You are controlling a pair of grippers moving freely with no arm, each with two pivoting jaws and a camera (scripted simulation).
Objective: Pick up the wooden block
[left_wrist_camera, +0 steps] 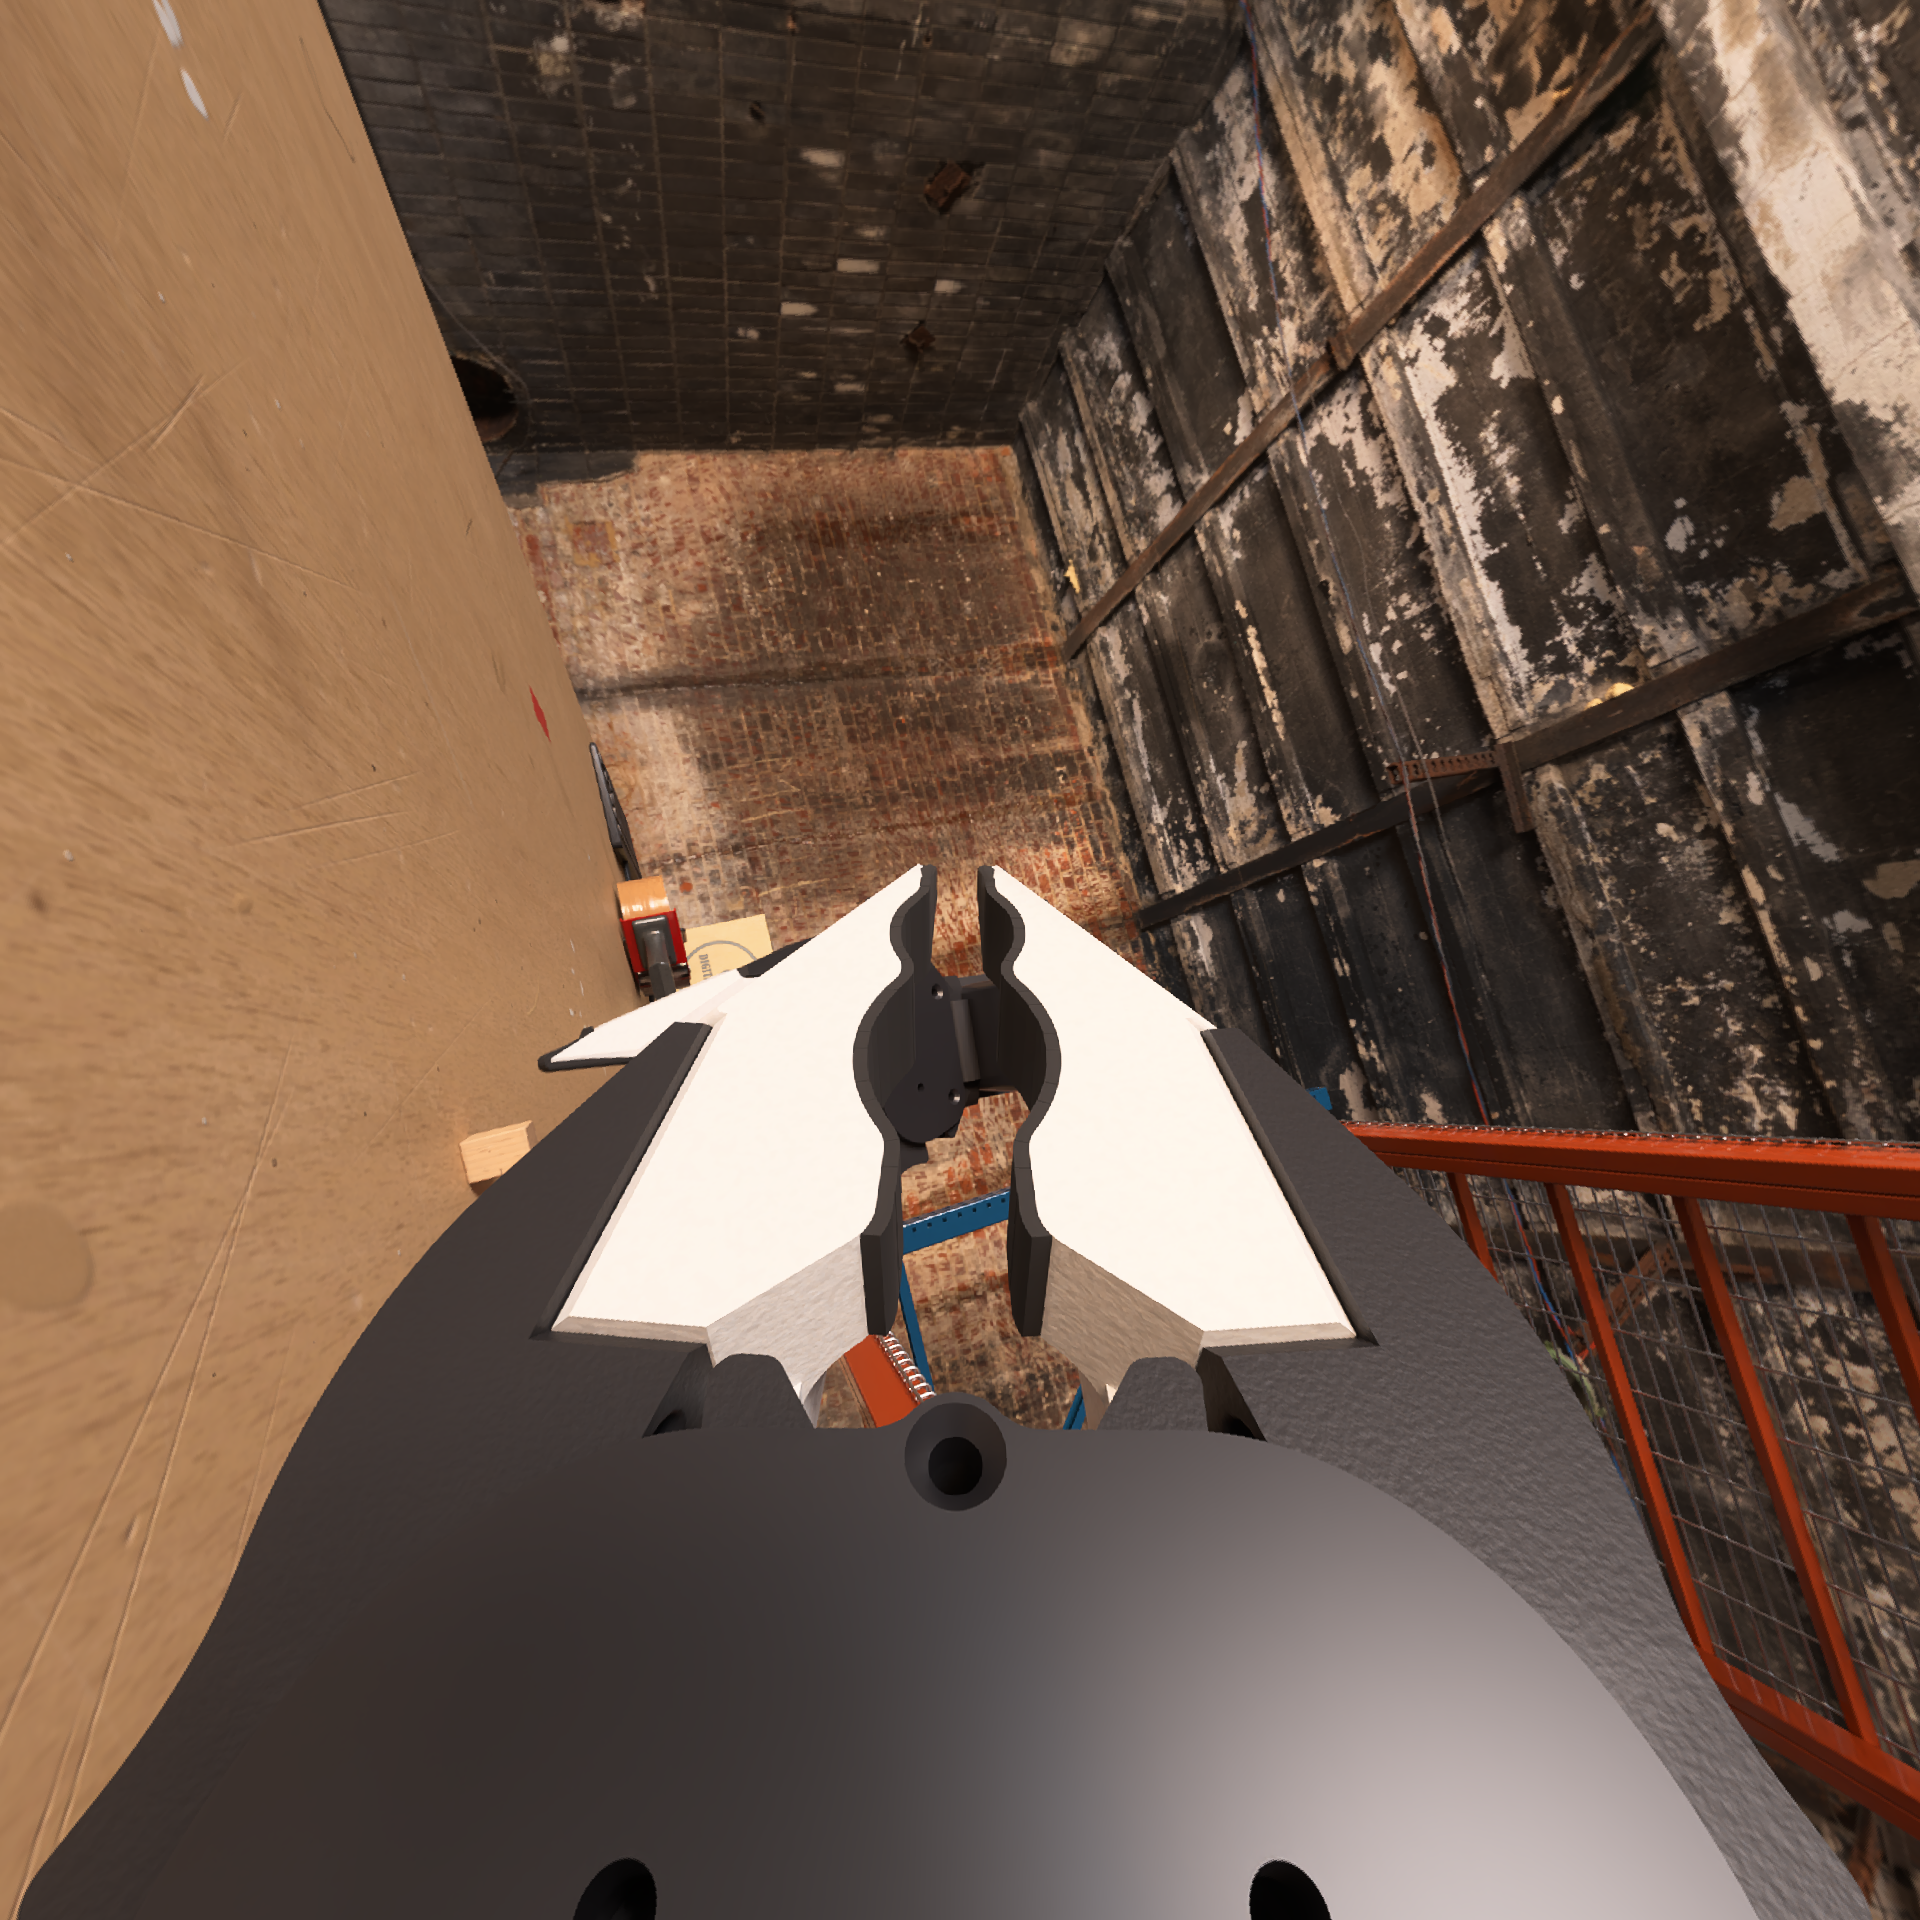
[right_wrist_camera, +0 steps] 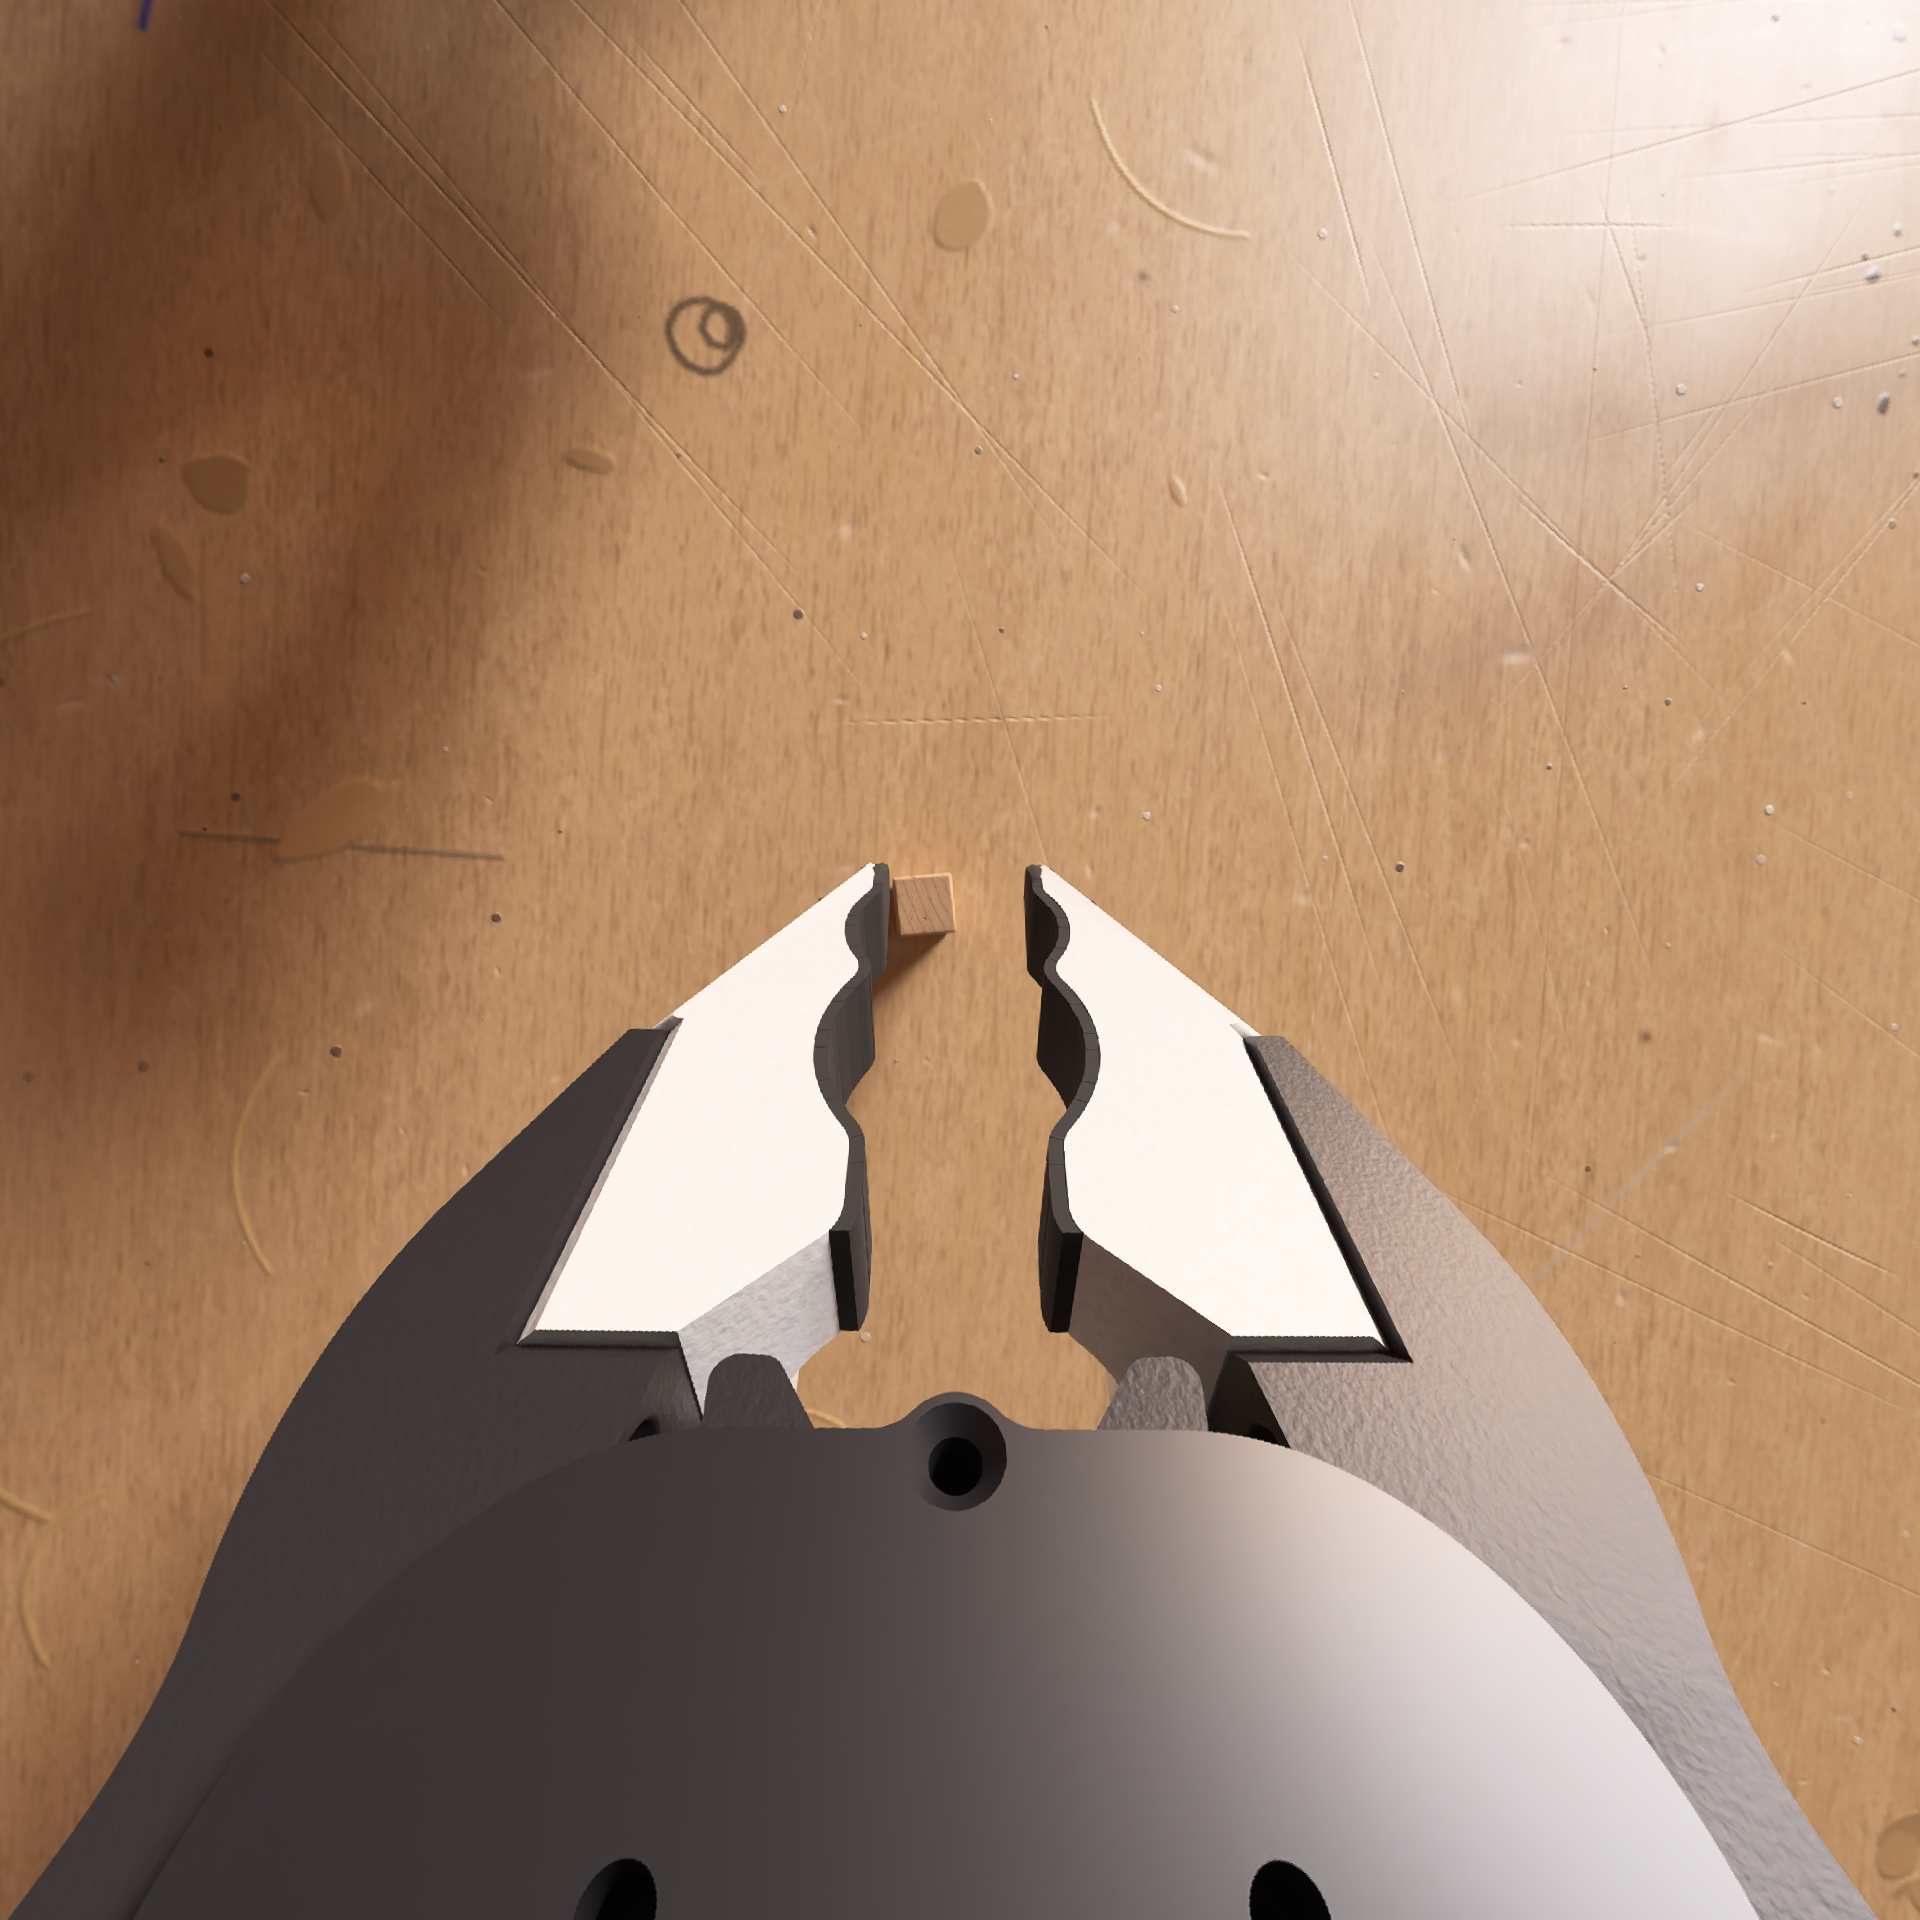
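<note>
Simply small pale wooden block [right_wrist_camera: 923, 903]

Scratched wooden tabletop [right_wrist_camera: 1351, 520], brick wall [left_wrist_camera: 831, 644], orange railing [left_wrist_camera: 1662, 1299].

My right wrist camera is looking straight down along my right gripper [right_wrist_camera: 956, 883] onto the scratched wooden tabletop [right_wrist_camera: 1351, 520], which is filling its whole frame from fairly high above. My left wrist camera is rolled sideways, so the tabletop [left_wrist_camera: 208, 727] is standing like a wall at its left edge while it is facing out along my left gripper [left_wrist_camera: 957, 883] toward a brick wall [left_wrist_camera: 831, 675]. Both views are sharing the tabletop and the wooden block [right_wrist_camera: 923, 904] [left_wrist_camera: 497, 1151].
</note>
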